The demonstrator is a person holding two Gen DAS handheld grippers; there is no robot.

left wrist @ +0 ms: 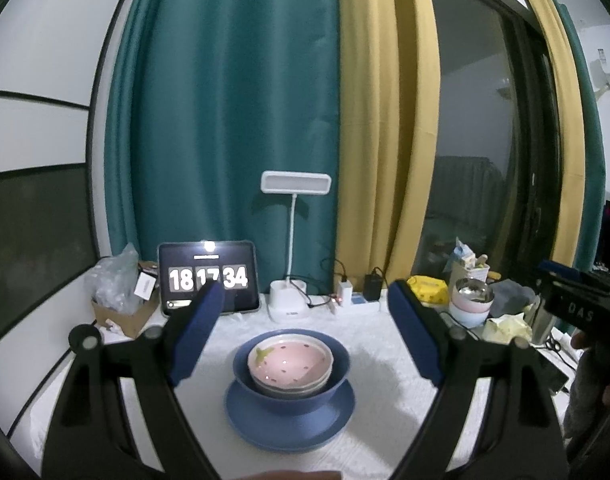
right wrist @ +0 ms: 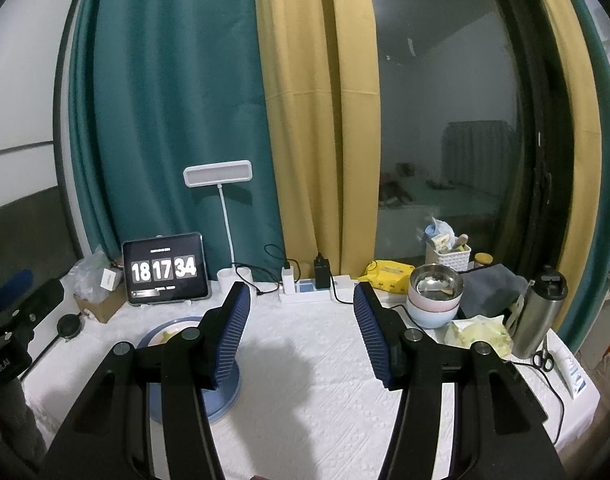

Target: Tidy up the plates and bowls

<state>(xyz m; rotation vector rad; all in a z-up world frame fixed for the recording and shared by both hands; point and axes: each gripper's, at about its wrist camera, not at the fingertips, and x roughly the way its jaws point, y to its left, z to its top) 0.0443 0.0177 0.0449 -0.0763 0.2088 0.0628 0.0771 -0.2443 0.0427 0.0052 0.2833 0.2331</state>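
A stack stands on the white tablecloth in the left wrist view: a blue plate at the bottom, a blue bowl on it, and a pink strawberry-pattern bowl nested inside on other pale dishes. My left gripper is open and empty, held above and just before the stack. My right gripper is open and empty over bare cloth. The stack sits at its lower left, mostly hidden behind the left finger. The right gripper's body shows at the right edge.
At the back stand a tablet clock, a white desk lamp, a power strip with chargers and a cardboard box. At the right are stacked metal and pastel bowls, a yellow packet, a steel flask and scissors.
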